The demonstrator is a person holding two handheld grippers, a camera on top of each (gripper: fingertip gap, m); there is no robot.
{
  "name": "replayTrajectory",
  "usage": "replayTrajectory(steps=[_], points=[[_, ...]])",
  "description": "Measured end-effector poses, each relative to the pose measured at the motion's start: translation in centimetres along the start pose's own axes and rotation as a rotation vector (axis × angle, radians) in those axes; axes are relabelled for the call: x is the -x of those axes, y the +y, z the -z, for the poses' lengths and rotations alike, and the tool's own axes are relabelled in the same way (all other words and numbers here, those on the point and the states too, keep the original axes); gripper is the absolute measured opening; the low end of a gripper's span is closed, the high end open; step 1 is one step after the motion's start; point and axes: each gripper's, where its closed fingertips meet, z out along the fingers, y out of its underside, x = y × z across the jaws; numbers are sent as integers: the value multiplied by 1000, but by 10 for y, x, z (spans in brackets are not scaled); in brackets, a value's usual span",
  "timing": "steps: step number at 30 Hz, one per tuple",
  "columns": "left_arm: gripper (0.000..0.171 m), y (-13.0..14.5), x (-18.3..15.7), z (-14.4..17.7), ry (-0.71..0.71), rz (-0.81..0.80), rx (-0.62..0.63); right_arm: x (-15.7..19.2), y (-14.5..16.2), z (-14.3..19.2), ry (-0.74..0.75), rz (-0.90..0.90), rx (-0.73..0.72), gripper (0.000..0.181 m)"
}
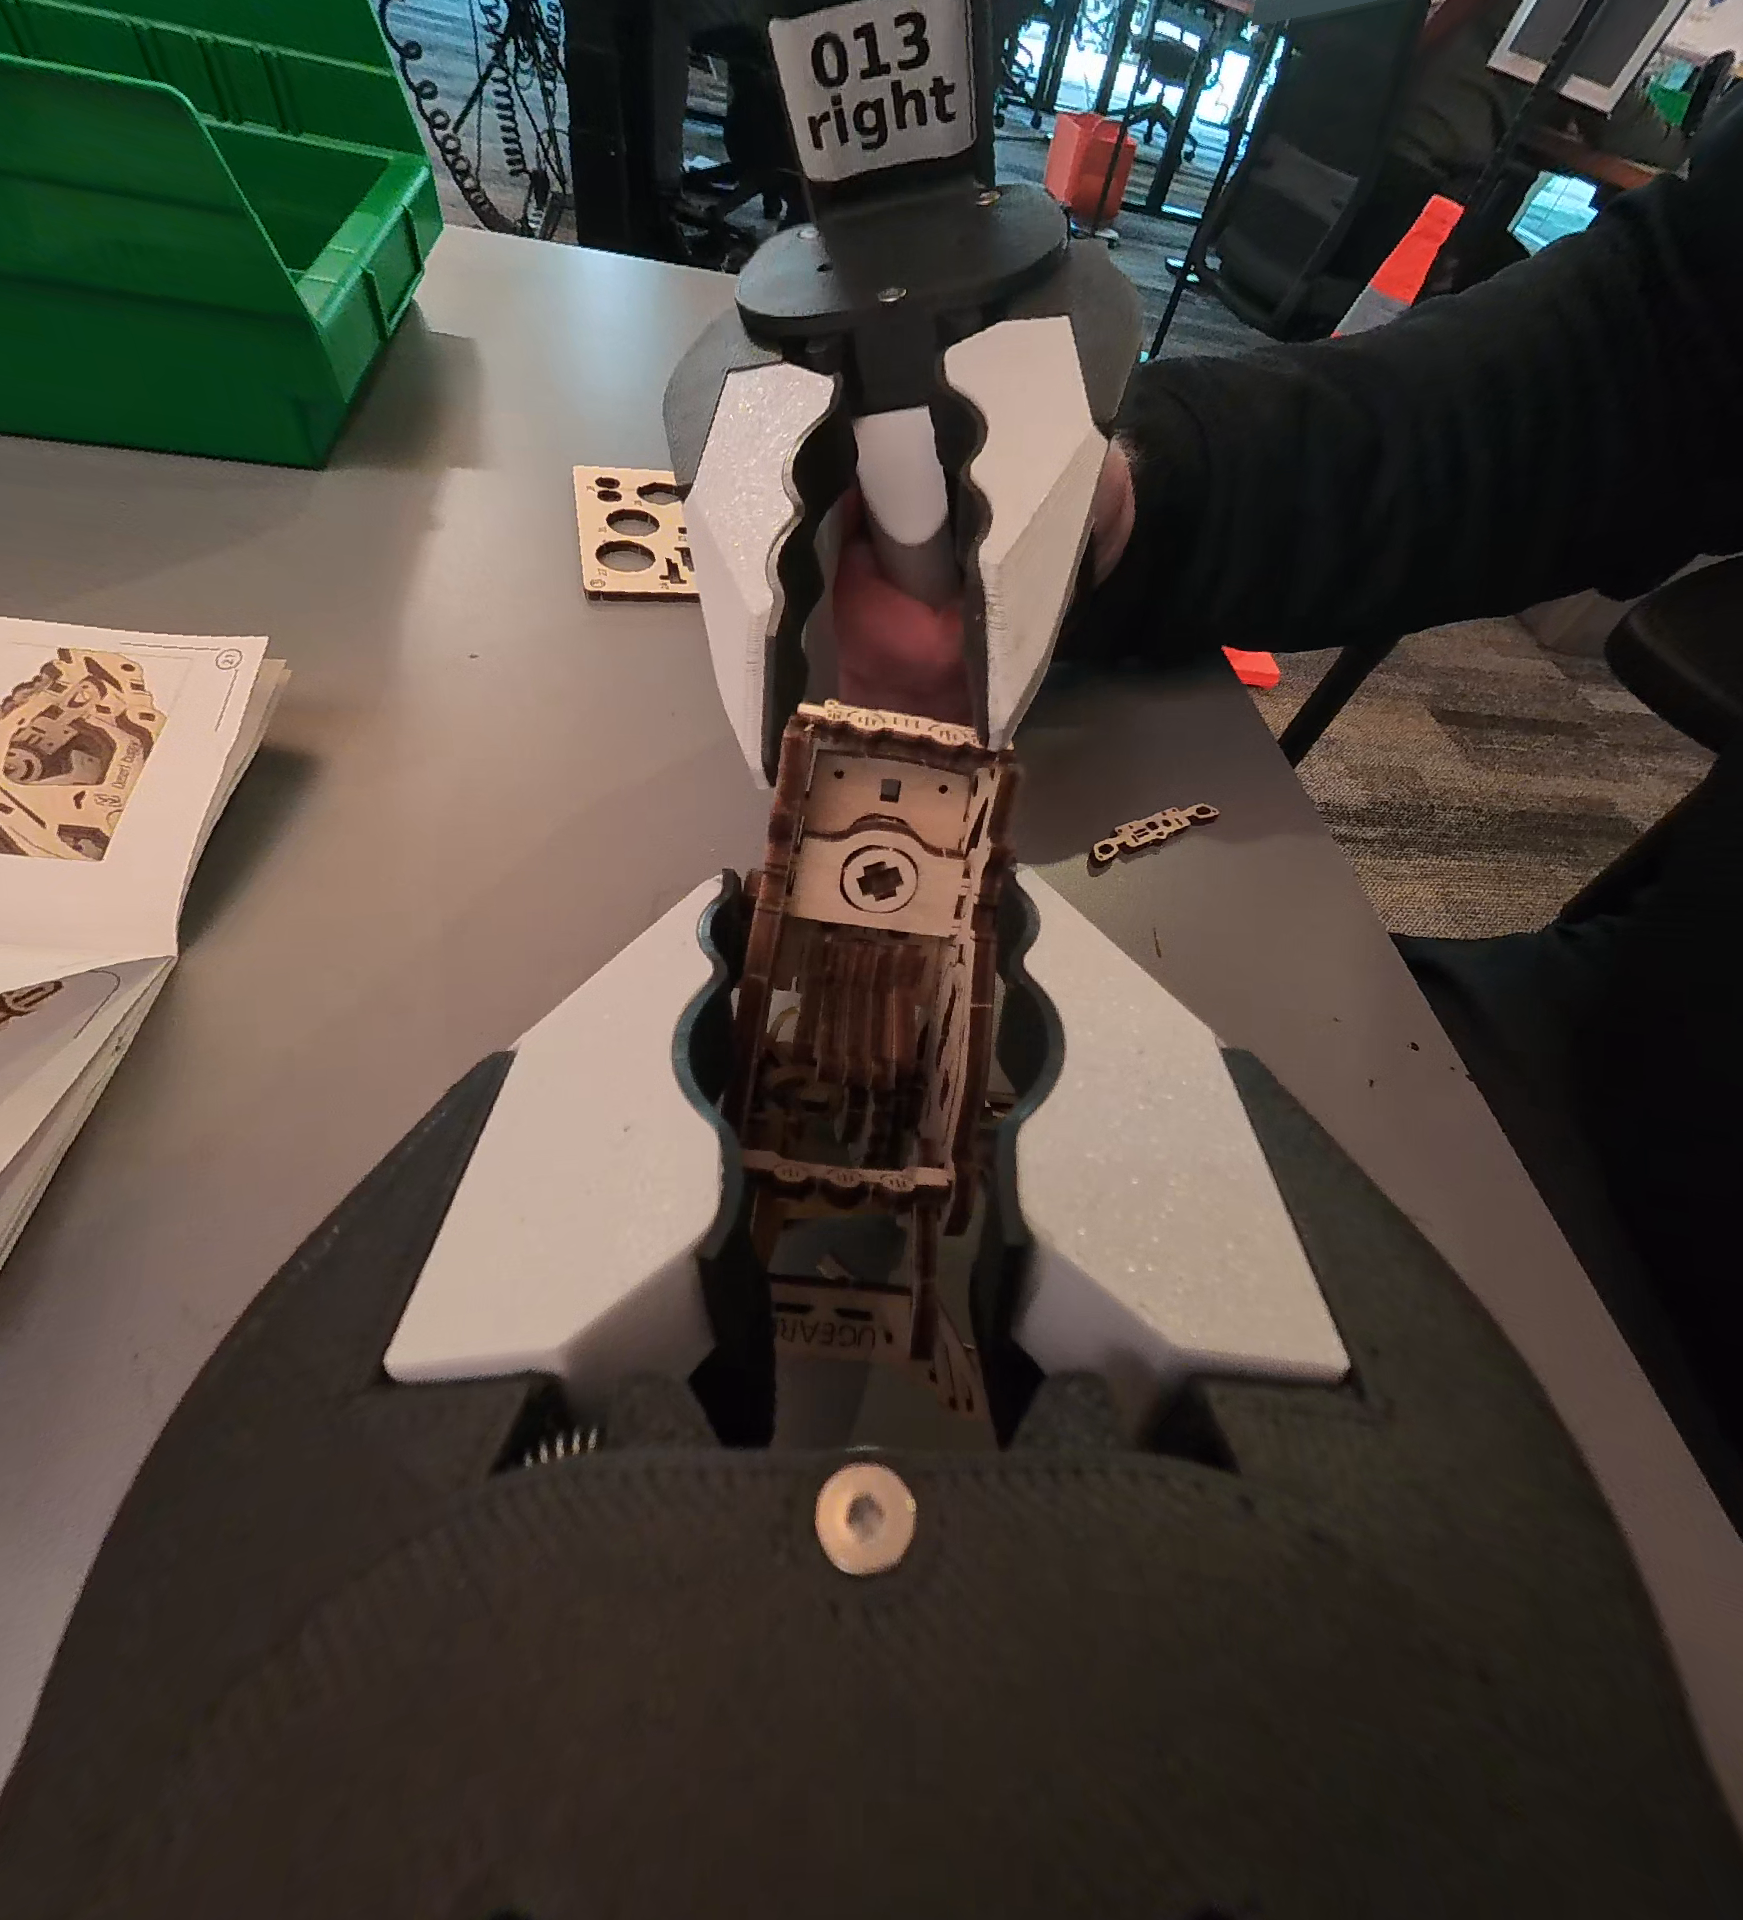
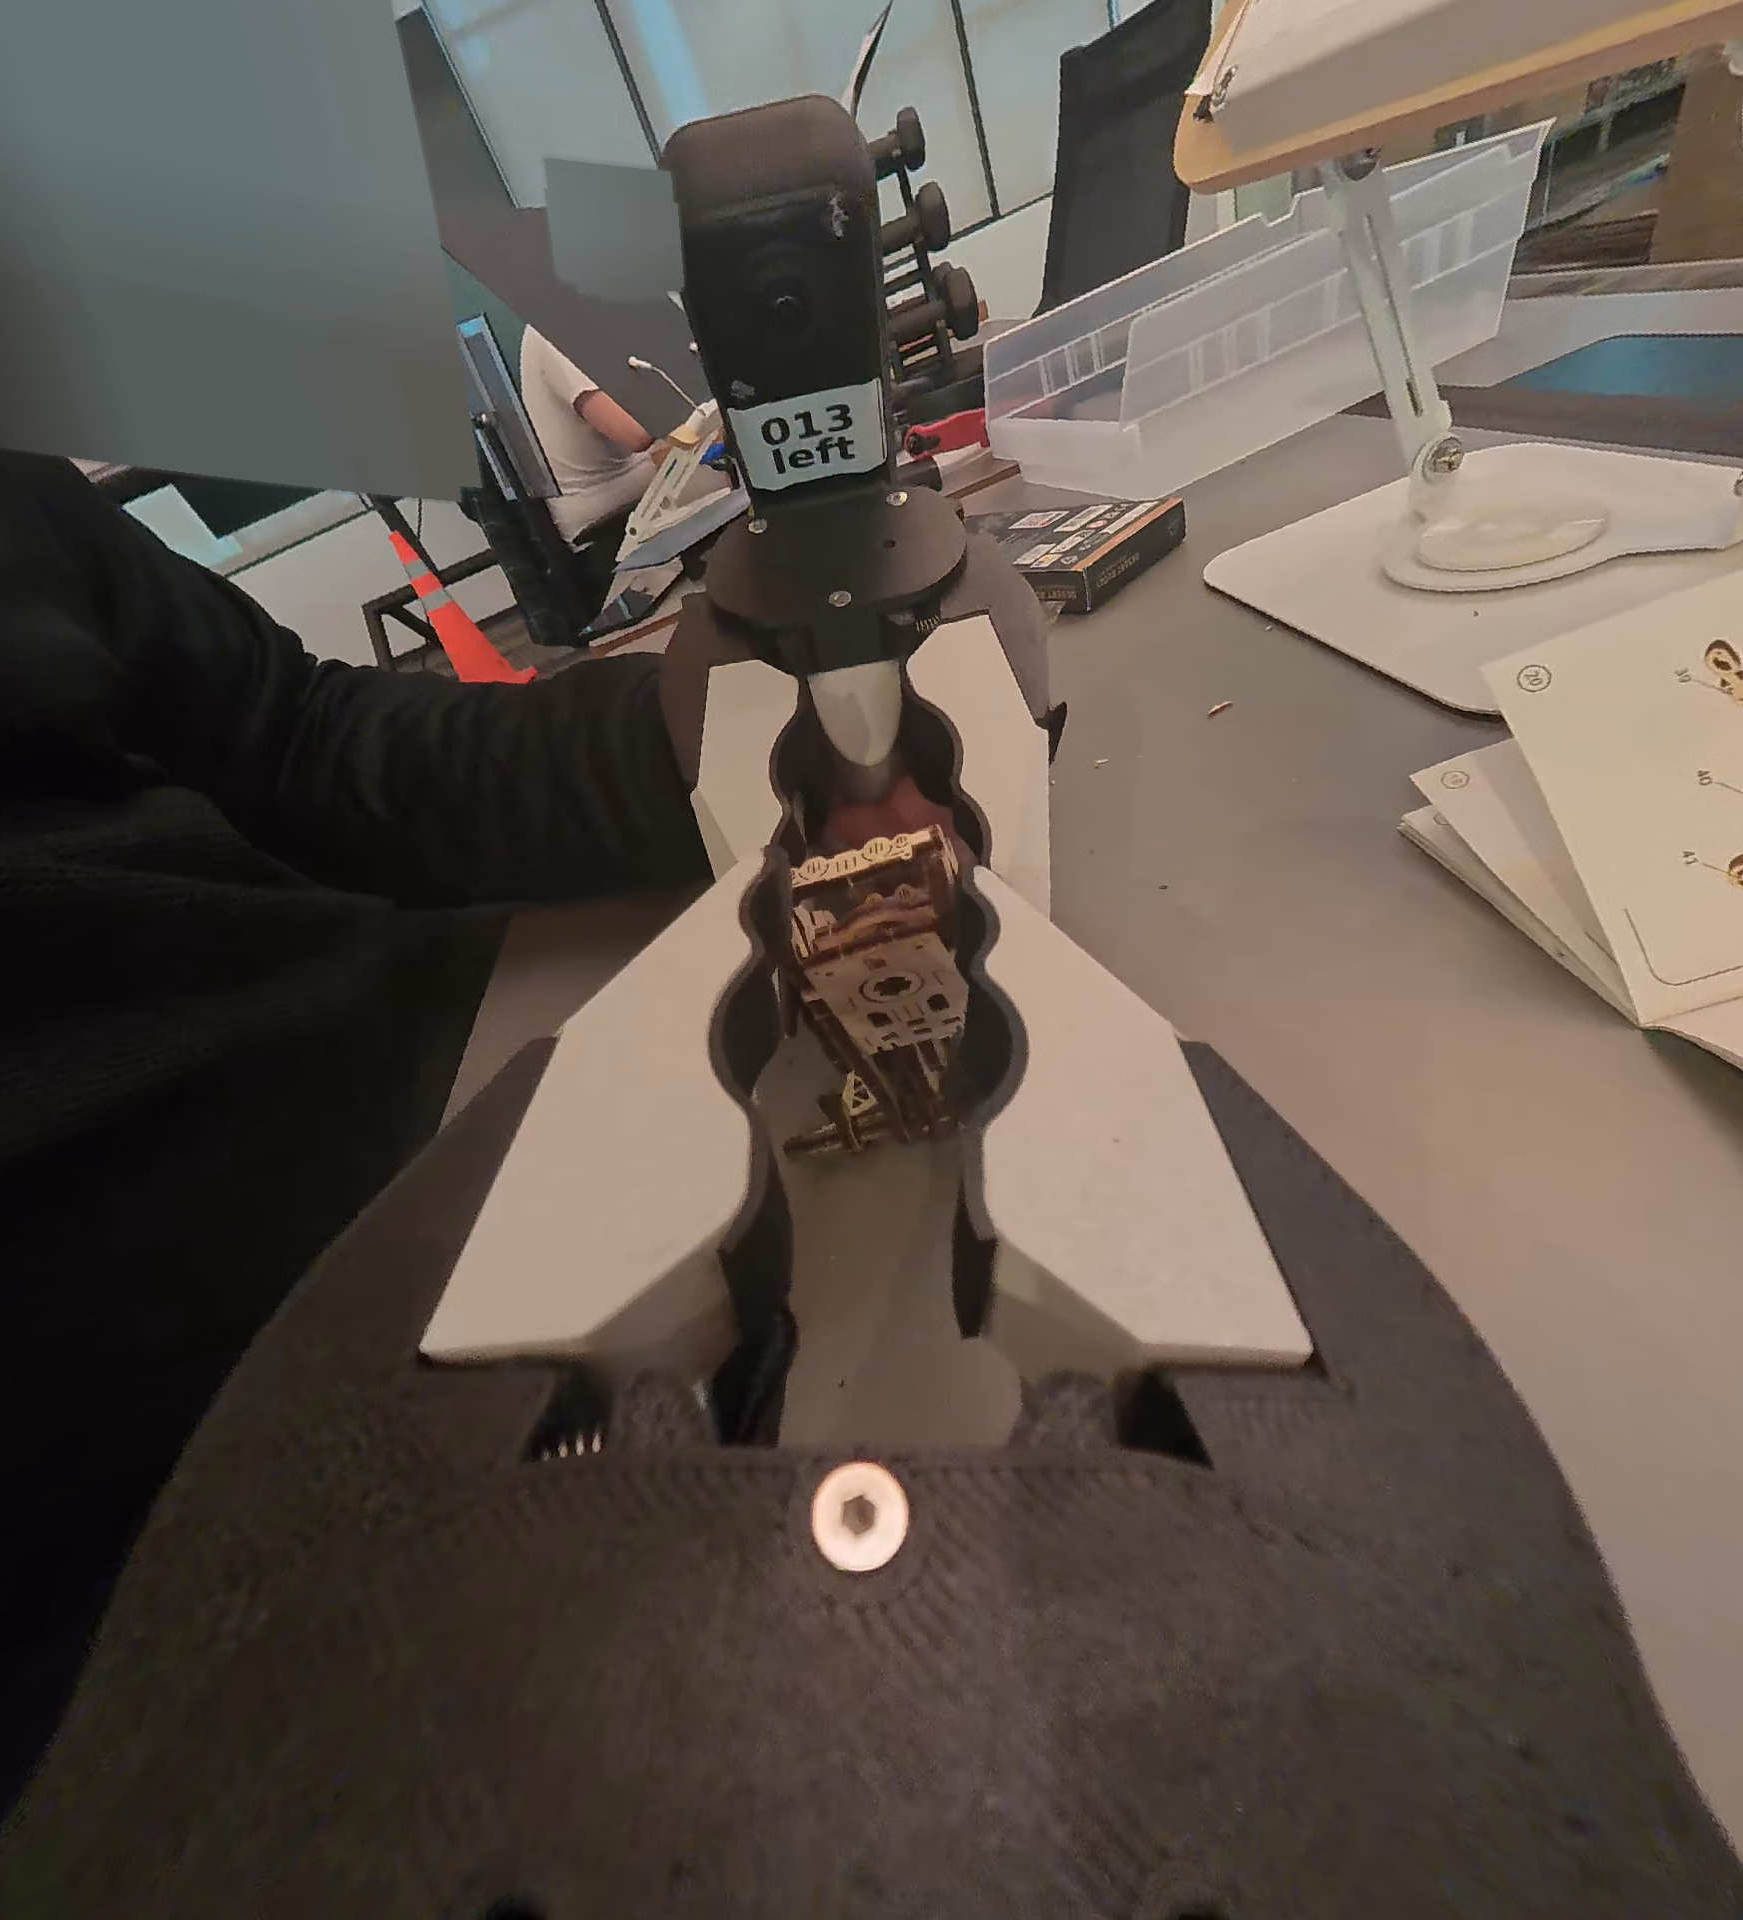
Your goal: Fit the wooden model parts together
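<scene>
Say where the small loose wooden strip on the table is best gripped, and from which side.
Grip the wooden strip across its narrow width near the middle, coming straight down from above: it lies flat and thin on the grey table, so probably only its long edges offer purchase.

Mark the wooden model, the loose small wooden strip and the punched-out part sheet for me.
wooden model (image 1: pixel 872 997): left wrist view, its pale top plate below the round socket.
small wooden strip (image 1: pixel 1155 832): left wrist view, its middle, on the table.
part sheet (image 1: pixel 631 540): left wrist view, between its round cut-outs.

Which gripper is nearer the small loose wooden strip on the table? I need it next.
Right. The right gripper is just beside the strip; the left gripper sits slightly farther back.
</scene>
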Motion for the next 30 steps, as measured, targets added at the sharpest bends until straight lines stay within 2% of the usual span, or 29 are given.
replayTrajectory(steps=[6,13,19,26,30], points=[[45,0,0,0,-2,0,0,-1,-3,1,8,-1,29,30],[45,-1,2,-1,-10,6,-2,-1,-8,8,122,174,264,18],[45,-1,3,-2,-21,-1,0,1,-5,7,156,187,372,1],[45,-1,3,-3,-27,-12,1,-1,-9,9,241,285,467,9],[45,-1,3,-3,-30,-16,1,0,-7,6,236,309,514,0]])
